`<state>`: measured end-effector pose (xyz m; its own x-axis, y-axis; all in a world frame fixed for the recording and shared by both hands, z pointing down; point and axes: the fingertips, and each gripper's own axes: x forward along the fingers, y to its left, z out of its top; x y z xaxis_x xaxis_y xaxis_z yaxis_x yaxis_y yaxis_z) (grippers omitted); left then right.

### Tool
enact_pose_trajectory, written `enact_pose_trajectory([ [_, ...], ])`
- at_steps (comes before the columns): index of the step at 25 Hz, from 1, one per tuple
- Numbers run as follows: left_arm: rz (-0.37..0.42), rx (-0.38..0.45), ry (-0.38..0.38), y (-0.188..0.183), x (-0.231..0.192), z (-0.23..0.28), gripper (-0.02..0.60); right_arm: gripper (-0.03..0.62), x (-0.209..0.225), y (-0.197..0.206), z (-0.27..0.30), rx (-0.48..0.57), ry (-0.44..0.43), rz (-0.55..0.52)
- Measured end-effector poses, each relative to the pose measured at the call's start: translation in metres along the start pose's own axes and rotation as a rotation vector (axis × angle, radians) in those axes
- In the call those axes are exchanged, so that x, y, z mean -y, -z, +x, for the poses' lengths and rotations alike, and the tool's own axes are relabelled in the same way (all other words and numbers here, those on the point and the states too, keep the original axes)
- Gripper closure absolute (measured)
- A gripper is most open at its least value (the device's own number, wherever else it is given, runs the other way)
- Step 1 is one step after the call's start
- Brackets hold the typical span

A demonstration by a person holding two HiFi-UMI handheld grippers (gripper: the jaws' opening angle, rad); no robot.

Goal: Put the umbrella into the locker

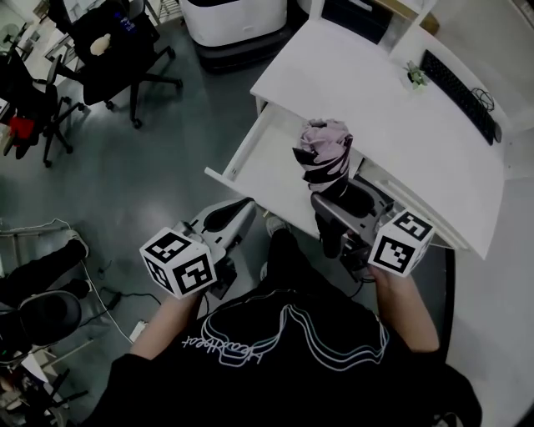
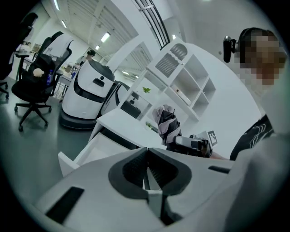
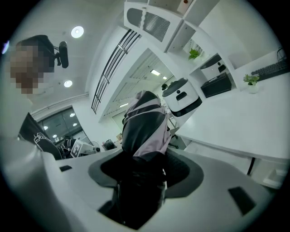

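A folded pink-and-black umbrella (image 1: 324,153) stands upright in my right gripper (image 1: 340,208), whose jaws are shut on its lower part, just over the open white drawer (image 1: 269,169) of the desk. In the right gripper view the umbrella (image 3: 145,127) fills the gap between the pads. My left gripper (image 1: 219,218) hovers left of the drawer's front corner, shut with nothing in it; its pads (image 2: 146,170) meet in the left gripper view. There the umbrella (image 2: 166,126) and the drawer (image 2: 95,149) lie ahead.
The white desk (image 1: 375,108) carries a keyboard (image 1: 459,93) and a small plant (image 1: 413,75). A white wheeled machine (image 1: 229,25) stands behind the drawer. Black office chairs (image 1: 113,50) are at the far left on grey floor. Cables and a chair base (image 1: 50,308) lie lower left.
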<state>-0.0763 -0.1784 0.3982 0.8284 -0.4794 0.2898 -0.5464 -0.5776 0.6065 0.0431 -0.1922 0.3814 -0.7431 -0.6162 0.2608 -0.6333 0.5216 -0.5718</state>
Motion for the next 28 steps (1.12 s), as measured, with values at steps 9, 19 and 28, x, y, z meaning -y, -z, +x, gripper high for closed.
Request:
enact_pose_trajectory([
  [9, -0.049, -0.010, -0.025, -0.010, -0.029, 0.031, 0.575, 0.344, 0.052, 0.012, 0.051, -0.154, 0.017, -0.079],
  [19, -0.092, -0.021, -0.064, -0.015, -0.058, 0.039, 0.575, 0.344, 0.111, 0.062, 0.106, -0.395, 0.066, -0.171],
  [28, -0.117, -0.010, -0.102, -0.020, -0.078, 0.042, 0.575, 0.344, 0.158, 0.120, 0.140, -0.592, 0.097, -0.244],
])
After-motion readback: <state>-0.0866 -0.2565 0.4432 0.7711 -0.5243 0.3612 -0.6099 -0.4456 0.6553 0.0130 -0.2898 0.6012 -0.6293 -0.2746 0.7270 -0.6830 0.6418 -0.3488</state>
